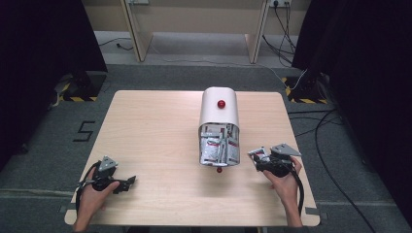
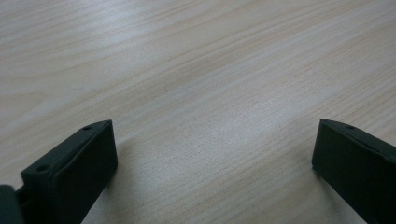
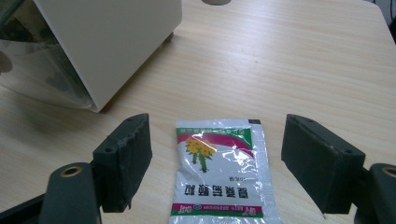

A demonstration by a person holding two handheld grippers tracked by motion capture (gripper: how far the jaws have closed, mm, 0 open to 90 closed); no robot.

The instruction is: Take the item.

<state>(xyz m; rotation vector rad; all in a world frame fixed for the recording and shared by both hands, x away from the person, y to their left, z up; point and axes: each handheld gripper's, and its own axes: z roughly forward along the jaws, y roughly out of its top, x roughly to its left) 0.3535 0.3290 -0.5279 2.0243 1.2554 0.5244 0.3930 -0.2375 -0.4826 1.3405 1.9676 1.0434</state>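
A: What is the right gripper [image 3: 215, 158] doing?
B: Its jaws are spread wide on either side of a sachet [image 3: 222, 170] that lies flat on the table [image 3: 303, 60]. They hold nothing and don't touch it.
A: And the left gripper [image 2: 212, 149]?
B: It is also wide apart and empty over bare wood, near the table's front left corner, in the person's left hand [image 1: 90, 194].
A: What is beyond the sachet?
B: A white bin [image 1: 219, 114] at mid-table, lying on its side with a red knob [image 1: 221, 103] on top. Its clear front [image 1: 218, 144] is packed with more sachets. The loose sachet lies just to the right of it.
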